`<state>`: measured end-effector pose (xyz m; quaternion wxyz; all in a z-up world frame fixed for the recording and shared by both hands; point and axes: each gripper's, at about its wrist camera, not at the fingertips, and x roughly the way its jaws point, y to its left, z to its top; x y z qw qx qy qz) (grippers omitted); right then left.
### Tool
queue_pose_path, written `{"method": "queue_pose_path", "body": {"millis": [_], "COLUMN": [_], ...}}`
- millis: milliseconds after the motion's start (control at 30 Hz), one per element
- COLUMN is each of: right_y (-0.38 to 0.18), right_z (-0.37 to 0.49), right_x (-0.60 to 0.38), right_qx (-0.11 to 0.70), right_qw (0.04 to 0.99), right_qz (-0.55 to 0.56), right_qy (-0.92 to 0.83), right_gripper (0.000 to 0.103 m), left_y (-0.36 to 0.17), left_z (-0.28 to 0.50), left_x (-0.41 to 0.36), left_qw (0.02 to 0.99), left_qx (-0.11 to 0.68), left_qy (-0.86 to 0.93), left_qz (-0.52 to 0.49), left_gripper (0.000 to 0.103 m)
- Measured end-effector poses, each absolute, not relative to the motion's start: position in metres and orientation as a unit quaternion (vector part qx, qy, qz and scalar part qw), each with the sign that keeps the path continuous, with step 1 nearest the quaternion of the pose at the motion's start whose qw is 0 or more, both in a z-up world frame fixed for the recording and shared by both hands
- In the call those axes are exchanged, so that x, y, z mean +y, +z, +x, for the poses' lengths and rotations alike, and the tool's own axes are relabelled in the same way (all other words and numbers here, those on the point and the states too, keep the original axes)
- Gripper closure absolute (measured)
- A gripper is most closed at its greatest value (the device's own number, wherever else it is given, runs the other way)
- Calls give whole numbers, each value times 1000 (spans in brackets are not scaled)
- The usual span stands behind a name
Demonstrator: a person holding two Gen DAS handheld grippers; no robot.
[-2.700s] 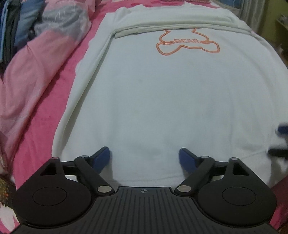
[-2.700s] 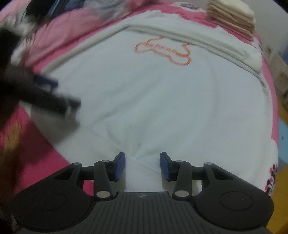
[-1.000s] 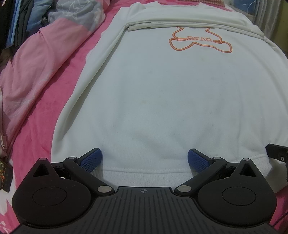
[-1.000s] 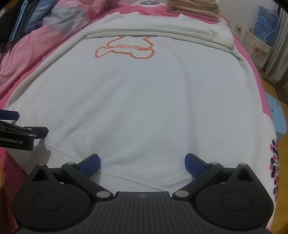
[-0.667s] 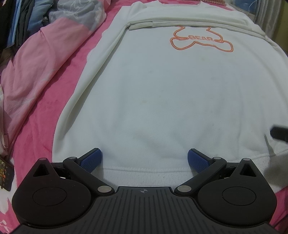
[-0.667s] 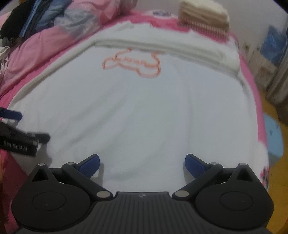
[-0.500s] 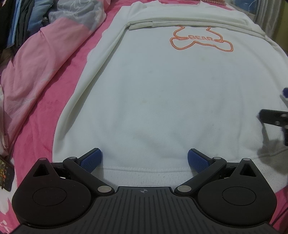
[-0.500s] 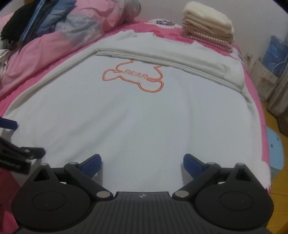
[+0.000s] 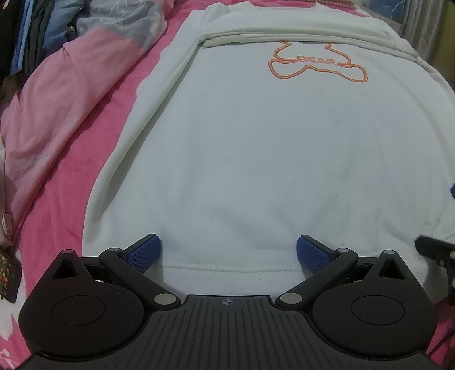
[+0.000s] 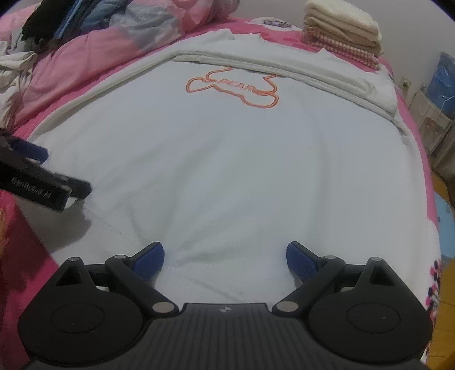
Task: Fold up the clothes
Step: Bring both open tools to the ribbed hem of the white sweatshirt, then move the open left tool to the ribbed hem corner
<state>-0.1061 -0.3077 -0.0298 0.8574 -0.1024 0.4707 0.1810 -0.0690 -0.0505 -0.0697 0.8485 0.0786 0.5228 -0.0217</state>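
A white sweatshirt [image 9: 264, 159] lies flat, front up, on a pink bed [image 9: 57, 205], hem toward the cameras. An orange bear outline [image 9: 315, 64] with the word BEAR sits on the chest, and both sleeves are folded across the top just above it.

The left hand-held gripper [image 9: 227, 252] hangs over the hem near its left corner, its blue pads [image 9: 143, 253] spread wide with only cloth below and nothing clamped. The right hand-held gripper [image 10: 224, 256] is over the hem's right part, likewise wide apart and gripping nothing; its pads may brush the fabric, which puckers slightly between them, though the fisheye view leaves that unsure.

A pink quilt [image 9: 48, 113] is bunched along the left side, and folded cream clothes [image 10: 341, 25] are stacked at the far end.
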Motion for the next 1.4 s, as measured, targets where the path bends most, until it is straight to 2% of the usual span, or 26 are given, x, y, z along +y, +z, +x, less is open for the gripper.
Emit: {"method": "queue_pose_path", "body": {"millis": [200,300,367,400,533,633,767,1400], "right_y": [-27,-23,-18,-15,-4,-7,-20,-12], "right_z": [-125,-131,-134,-135,-134,-128,-132,-133], "right_x": [-305,-303,-301,-299,-295,-293,-285,-283], "right_qx": [470,467,457,449,409,418,443,436], "right_qw": [852,851,853,856,876,872,851,856], "right_qz": [-116,-123,-131,-139,-158,-150,-157,-144], "right_qy": [200,208,213,214,201,208,233,239], "right_gripper": [10,18,32,35,41,46,46,46], "left_y": [-72,-73,-73,-73,-72,-72,-72,-60], "left_z": [-69,-69,-69,-70,-70,-69,-69,-74], "left_x": [-47,-43,-41,-41,-41,-42,-40,-25], "left_qw": [851,852,852,852,851,851,851,842], "left_qx": [519,518,518,518,519,519,519,531], "left_qy": [-32,-40,-43,-44,-43,-43,-44,-80], "left_qz": [75,68,65,66,66,66,66,55], "left_gripper": [0,0,0,0,0,0,0,0]}}
